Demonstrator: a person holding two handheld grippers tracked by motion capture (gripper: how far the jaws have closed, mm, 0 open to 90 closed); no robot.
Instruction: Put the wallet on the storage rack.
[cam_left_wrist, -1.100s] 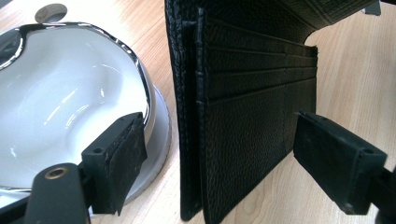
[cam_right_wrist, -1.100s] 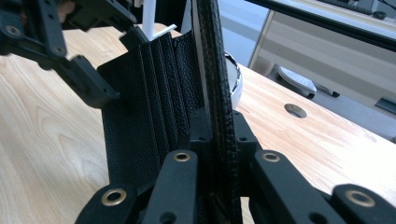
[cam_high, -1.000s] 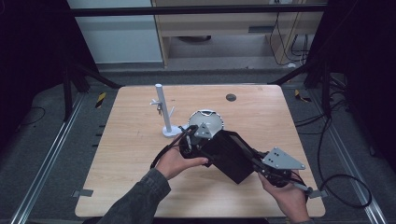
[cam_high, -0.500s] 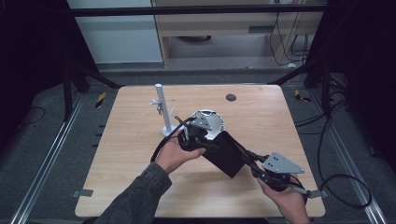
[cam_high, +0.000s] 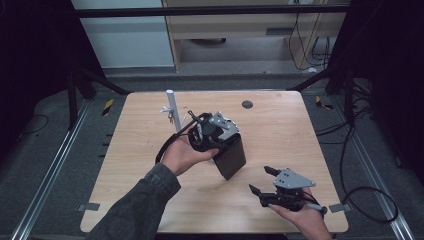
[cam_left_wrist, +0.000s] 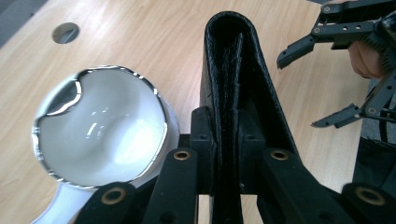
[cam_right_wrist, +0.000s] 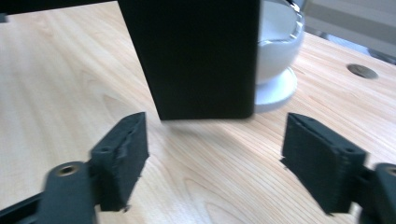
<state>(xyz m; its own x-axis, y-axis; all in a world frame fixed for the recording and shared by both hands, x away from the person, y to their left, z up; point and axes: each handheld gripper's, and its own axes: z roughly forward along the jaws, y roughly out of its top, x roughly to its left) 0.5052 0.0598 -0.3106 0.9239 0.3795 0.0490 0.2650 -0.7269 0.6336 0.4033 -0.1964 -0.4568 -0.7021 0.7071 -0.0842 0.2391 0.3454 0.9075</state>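
Black leather wallet (cam_high: 231, 159), folded flat, is hanging above the middle of the counter (cam_high: 280, 125), its fold gripped from above by the left gripper (cam_high: 209, 136). In the left gripper view the two jaws are clenching the thick spine of the wallet (cam_left_wrist: 232, 93) between them, pads pressing on both faces, having just been closing onto it. The right gripper (cam_high: 264, 182) is resting low near the front right corner of the counter, well apart from the wallet; its jaws have just been opening and are standing wide with nothing between them, as the right gripper view shows, where the wallet's lower edge (cam_right_wrist: 205, 60) is hanging clear of the wood ahead of the spread pads (cam_right_wrist: 122, 149).

Behind the wallet a white bowl-shaped dish with a silvery rim (cam_left_wrist: 100, 126) is standing on a foot, close to the left gripper. A slim white stand with small hooks (cam_high: 171, 111) is rising toward the back left part of the counter, and a dark round hole (cam_high: 247, 104) is lying near the back edge.

The step in hand appears to be carrying the wallet in one gripper after a handover. To do it well, the left grip should be staying firm on the fold, since smooth leather may be slipping; the wallet should be moving clear of the dish and the stand, and the free gripper should be keeping out of its path.
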